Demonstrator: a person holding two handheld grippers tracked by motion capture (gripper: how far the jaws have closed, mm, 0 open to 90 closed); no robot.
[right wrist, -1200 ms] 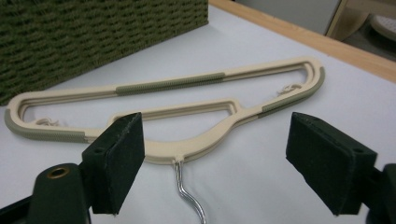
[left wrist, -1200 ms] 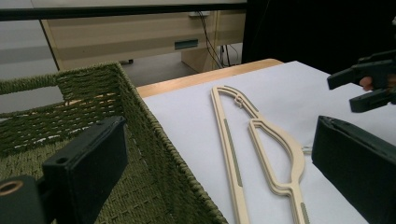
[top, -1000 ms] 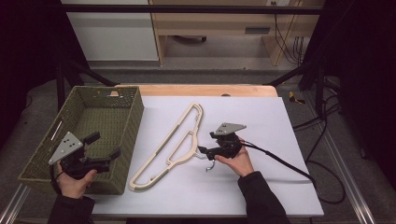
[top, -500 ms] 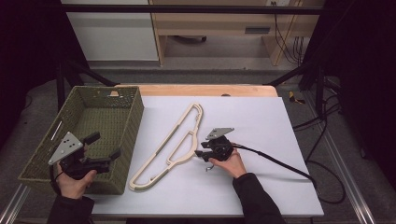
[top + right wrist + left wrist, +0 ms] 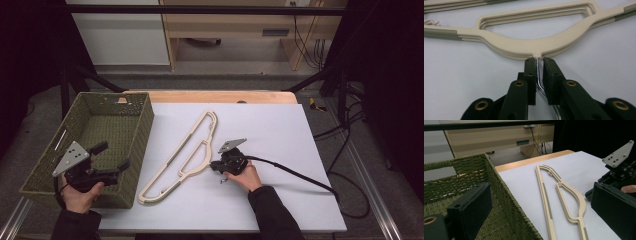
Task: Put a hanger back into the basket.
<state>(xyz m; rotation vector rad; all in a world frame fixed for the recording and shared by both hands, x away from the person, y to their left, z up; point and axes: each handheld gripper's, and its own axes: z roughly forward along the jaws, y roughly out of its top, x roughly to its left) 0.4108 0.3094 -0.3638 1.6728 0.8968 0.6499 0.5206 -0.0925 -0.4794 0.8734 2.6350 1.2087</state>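
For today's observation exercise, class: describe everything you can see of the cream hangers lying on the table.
The cream hangers are a stack of flat, plastic-looking frames, three as far as the right gripper view shows, with grey-green ribbed strips on the shoulders. They lie flat on the white table, running diagonally beside the green woven basket, not touching it. Thin chrome wire hooks leave the middle of the curved side. The right hand-held gripper has just been closing its jaws around the hooks, close to the neck.
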